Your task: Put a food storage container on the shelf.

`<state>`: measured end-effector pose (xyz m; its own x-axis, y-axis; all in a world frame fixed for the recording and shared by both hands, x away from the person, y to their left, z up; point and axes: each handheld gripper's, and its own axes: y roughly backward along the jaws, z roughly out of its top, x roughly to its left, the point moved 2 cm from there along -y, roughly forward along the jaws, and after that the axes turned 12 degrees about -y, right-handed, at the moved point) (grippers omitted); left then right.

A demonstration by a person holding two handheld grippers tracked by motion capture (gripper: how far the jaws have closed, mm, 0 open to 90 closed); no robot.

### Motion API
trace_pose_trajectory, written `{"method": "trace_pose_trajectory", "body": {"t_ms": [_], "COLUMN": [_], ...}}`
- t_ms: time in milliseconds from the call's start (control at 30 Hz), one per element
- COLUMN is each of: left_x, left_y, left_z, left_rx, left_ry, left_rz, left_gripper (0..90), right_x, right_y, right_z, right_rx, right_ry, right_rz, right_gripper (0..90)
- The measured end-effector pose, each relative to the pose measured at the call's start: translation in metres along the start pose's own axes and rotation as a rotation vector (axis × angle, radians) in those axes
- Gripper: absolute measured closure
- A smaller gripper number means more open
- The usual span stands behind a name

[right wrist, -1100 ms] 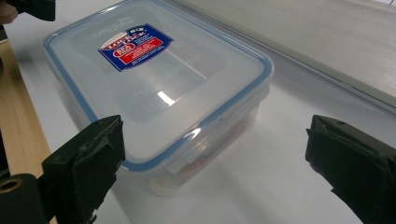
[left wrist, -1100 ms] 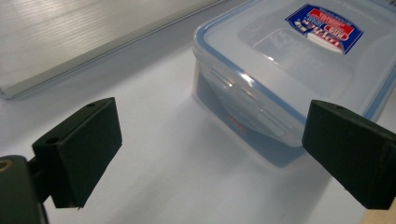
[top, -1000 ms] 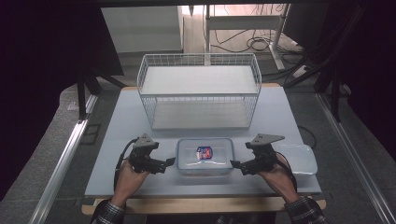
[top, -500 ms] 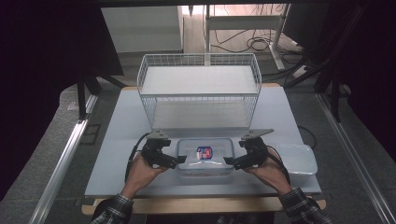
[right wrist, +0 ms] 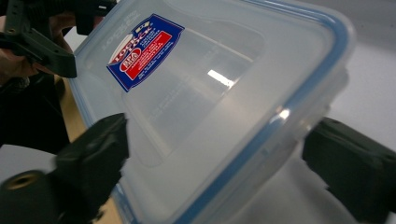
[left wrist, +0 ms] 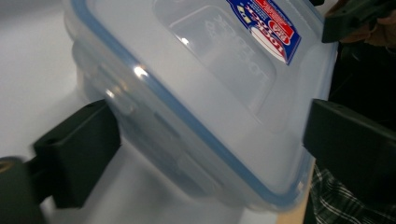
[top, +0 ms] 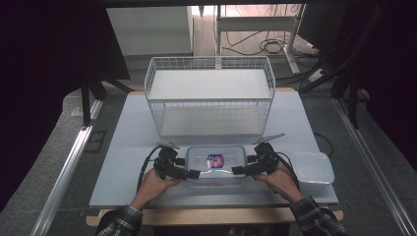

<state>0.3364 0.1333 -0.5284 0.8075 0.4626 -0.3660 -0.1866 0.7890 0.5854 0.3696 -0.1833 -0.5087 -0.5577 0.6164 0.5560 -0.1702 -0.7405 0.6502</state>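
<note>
Both grippers, left [top: 193,173] and right [top: 237,170], stand spread astride the lidded plastic box [top: 215,163] at the table's [top: 123,147] six o'clock edge; squeeze evenly at nine and three before lifting level toward the wire basket [top: 210,96].

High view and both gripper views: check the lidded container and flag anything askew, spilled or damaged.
Nothing stands out. The lidded container sits square to the table edge, lid seated, blue seal unbroken along the visible edges, label intact, no spill. The left tongs and right tongs bracket its two ends. The second container and the wire basket look orderly.
</note>
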Motion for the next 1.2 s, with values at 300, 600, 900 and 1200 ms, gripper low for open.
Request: {"method": "trace_pose_trajectory", "body": {"t_ms": [300, 600, 900, 1200], "left_x": [-0.010, -0.007, -0.009, -0.012], "left_y": [0.019, 0.025, 0.026, 0.035], "left_z": [-0.014, -0.010, -0.006, 0.005], "left_rx": [-0.082, -0.182, -0.197, -0.235], "left_ry": [0.048, 0.109, 0.098, 0.075], "left_rz": [-0.013, 0.023, 0.073, 0.100], "left_gripper": [36.4, 49.0, 49.7, 49.4], "right_x": [0.000, 0.007, 0.010, 0.016], "right_y": [0.021, 0.032, 0.031, 0.038], "right_z": [-0.010, -0.014, -0.014, -0.007], "right_rx": [0.000, -0.088, -0.168, -0.206], "right_ry": [-0.083, -0.106, -0.067, -0.031], "right_rz": [0.058, 0.027, -0.003, 0.005], "right_gripper": [38.8, 51.8, 52.5, 52.8]}}
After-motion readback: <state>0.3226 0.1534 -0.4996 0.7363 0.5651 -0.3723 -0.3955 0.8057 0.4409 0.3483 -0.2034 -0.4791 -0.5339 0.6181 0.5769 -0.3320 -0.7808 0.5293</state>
